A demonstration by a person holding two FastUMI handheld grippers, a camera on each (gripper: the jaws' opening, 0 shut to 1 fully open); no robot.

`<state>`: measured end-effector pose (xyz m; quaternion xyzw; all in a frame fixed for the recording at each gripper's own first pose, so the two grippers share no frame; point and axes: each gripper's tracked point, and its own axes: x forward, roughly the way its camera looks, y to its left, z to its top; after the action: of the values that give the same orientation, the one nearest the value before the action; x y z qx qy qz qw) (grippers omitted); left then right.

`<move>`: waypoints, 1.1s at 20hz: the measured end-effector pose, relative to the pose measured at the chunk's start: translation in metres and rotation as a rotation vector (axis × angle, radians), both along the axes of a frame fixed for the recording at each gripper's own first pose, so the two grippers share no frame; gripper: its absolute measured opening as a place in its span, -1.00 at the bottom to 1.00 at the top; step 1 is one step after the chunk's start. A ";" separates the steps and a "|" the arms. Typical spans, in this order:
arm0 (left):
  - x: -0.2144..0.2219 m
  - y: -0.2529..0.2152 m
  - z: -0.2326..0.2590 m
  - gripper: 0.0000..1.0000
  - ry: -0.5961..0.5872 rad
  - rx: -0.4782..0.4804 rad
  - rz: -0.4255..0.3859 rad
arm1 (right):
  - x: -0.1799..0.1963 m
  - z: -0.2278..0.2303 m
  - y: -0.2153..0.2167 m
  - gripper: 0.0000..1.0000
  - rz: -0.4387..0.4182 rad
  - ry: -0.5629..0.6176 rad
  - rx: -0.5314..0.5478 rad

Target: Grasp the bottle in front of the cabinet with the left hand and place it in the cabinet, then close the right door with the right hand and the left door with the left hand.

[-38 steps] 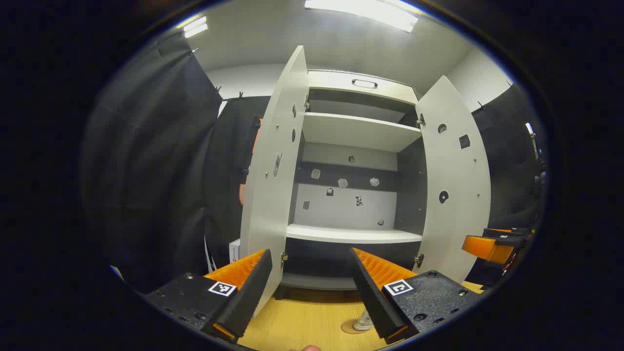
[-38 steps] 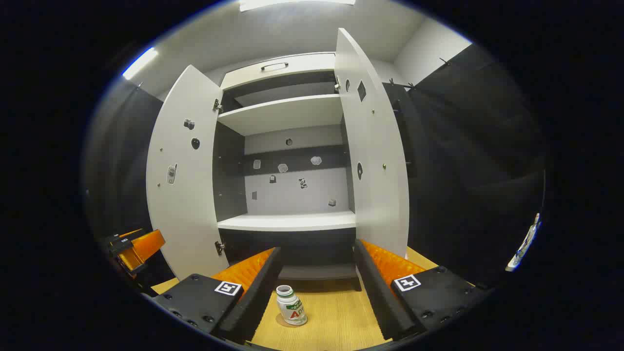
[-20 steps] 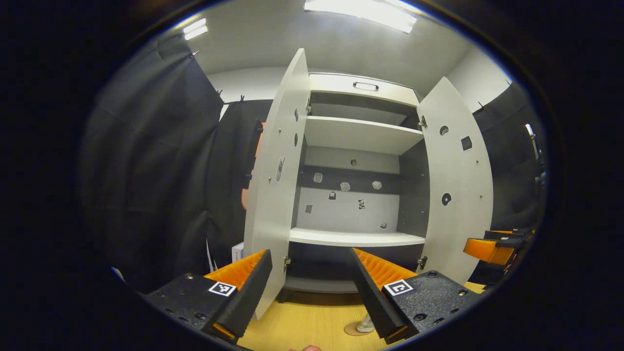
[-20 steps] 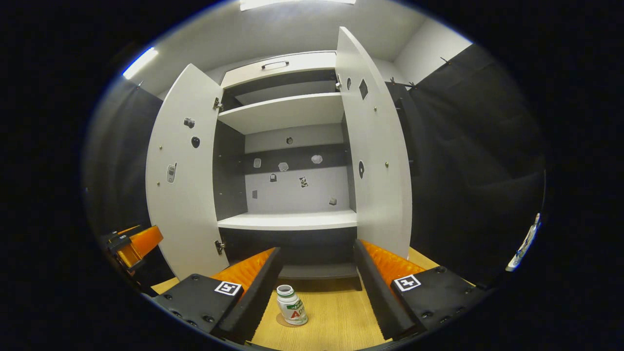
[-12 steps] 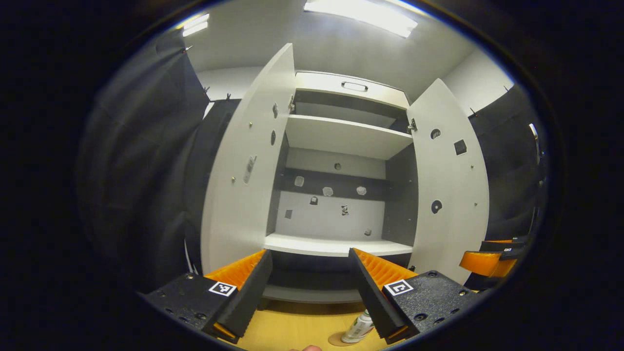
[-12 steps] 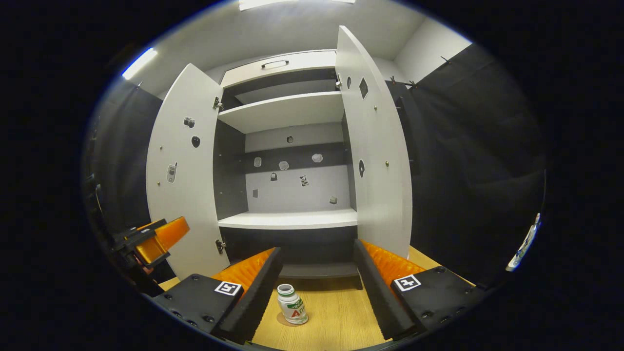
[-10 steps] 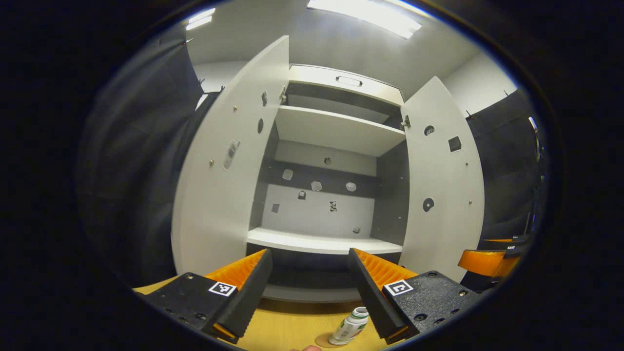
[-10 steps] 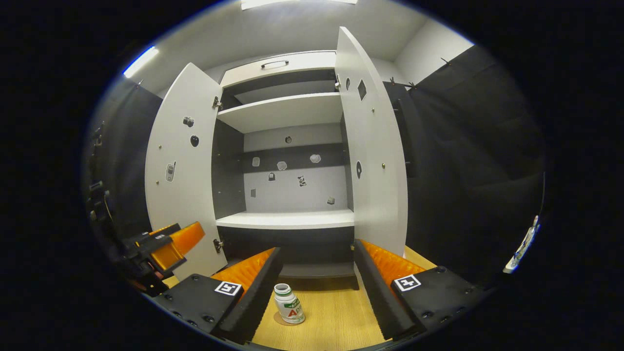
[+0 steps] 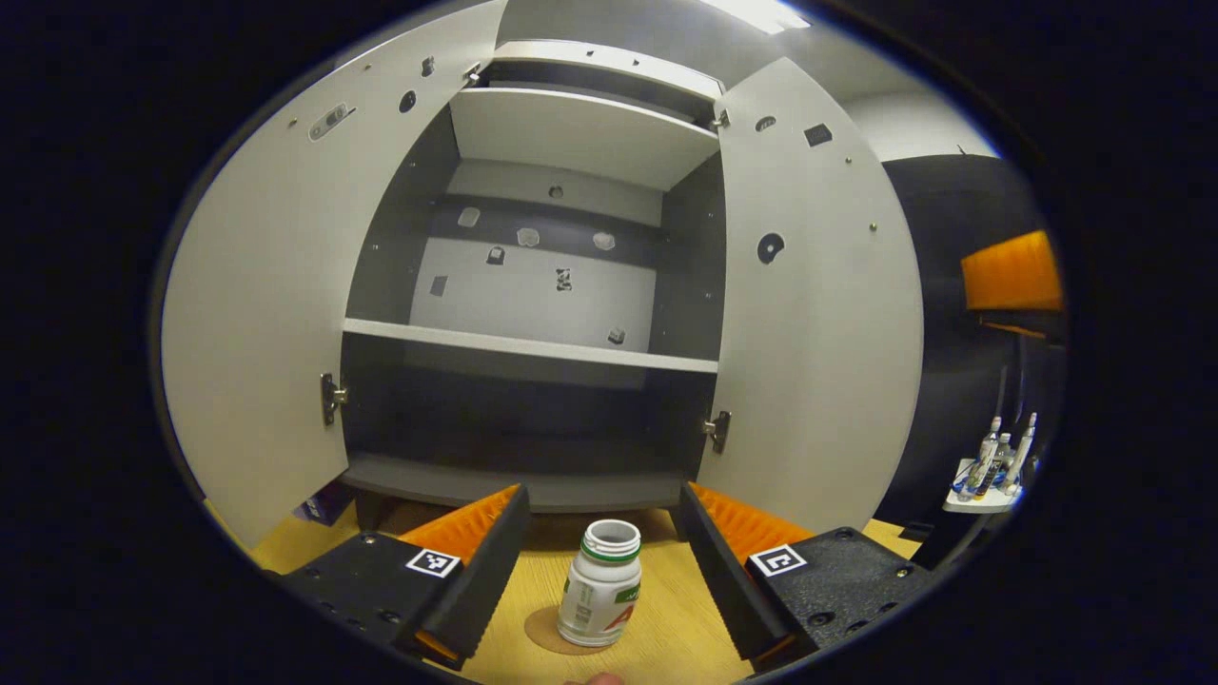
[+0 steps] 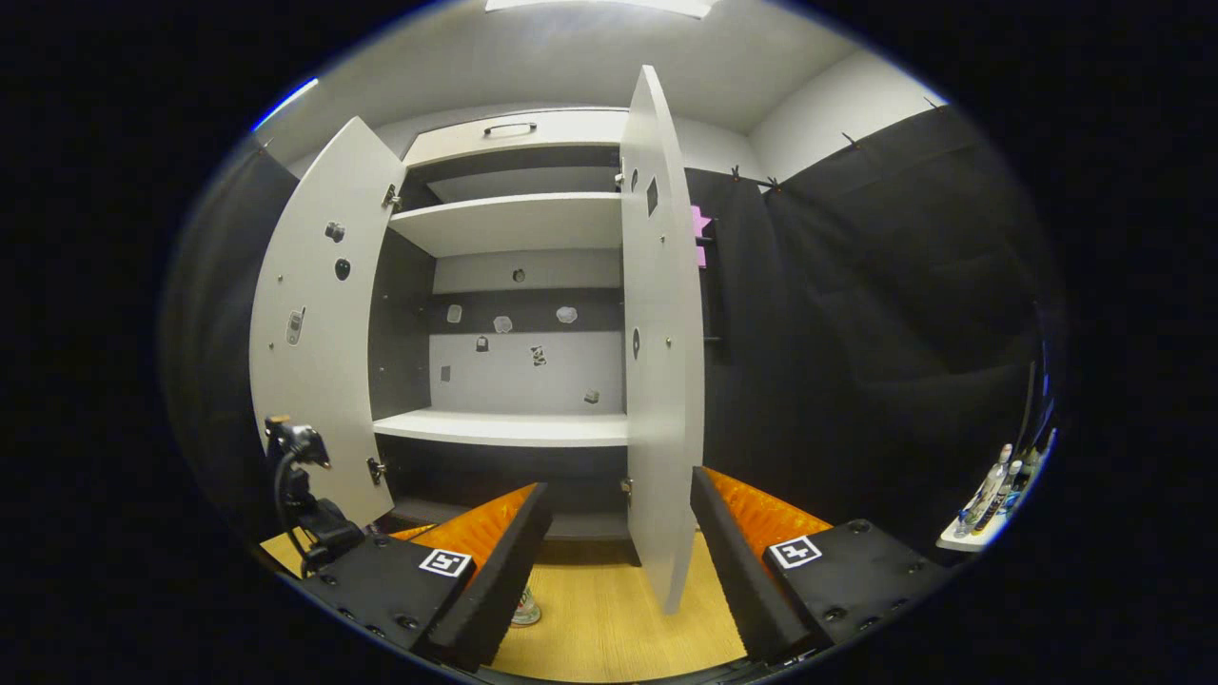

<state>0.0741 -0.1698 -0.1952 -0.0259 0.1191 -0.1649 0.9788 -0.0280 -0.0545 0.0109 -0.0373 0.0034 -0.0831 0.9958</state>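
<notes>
Item 1, bottle (image 9: 600, 596): we record a small white bottle with a green neck ring and a green and red label, no cap on it, standing upright on a round brown mat (image 9: 544, 633) on the wooden table (image 9: 666, 633). It stands in front of the cabinet (image 9: 533, 314), outside it. In the right gripper view we see just its base (image 10: 524, 612) beside that gripper's left finger.

Item 2, left gripper (image 9: 603, 561): we find it wide open, holding nothing. Its 2 fingers flank the bottle, 1 on each side, with a clear gap between each finger and the bottle. The bottle sits between them, near the tips.

Item 3, right gripper (image 10: 617, 557): we find it wide open as well, holding nothing. It hangs above the table in front of the cabinet, and the lower edge of the right door (image 10: 661, 381) lies between its fingers in that view; whether anything touches the door we cannot tell.

Item 4, cabinet: white panels, dark inner side walls, 2 doors, both open. We count 2 white shelves, 1 high (image 9: 580, 133) and 1 at mid height (image 9: 528, 344), plus a dark floor panel (image 9: 514, 480). Small stickers dot the back wall and the inner faces of the doors. The left door (image 9: 262, 285) is swung wide; the right door stands edge-on in the right gripper view.

Item 5, surroundings: a small white tray of bottles (image 9: 990, 466) at the far right edge of the booth.
</notes>
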 end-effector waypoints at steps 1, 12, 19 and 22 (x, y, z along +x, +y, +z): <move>-0.001 0.000 -0.015 0.91 0.024 -0.007 0.007 | -0.003 0.000 -0.003 0.94 -0.008 0.004 -0.003; -0.006 0.001 -0.107 0.92 0.172 -0.025 0.000 | -0.002 -0.009 -0.001 0.95 0.000 0.055 0.032; -0.010 -0.002 -0.114 0.49 0.182 0.026 0.026 | 0.015 -0.019 -0.007 0.94 0.131 0.104 0.023; -0.020 -0.003 -0.087 0.41 0.195 0.021 0.041 | 0.023 -0.023 -0.006 0.95 0.220 0.125 0.045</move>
<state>0.0546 -0.1728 -0.2824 -0.0340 0.2149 -0.1404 0.9659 -0.0047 -0.0603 -0.0121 -0.0201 0.0633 0.0292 0.9974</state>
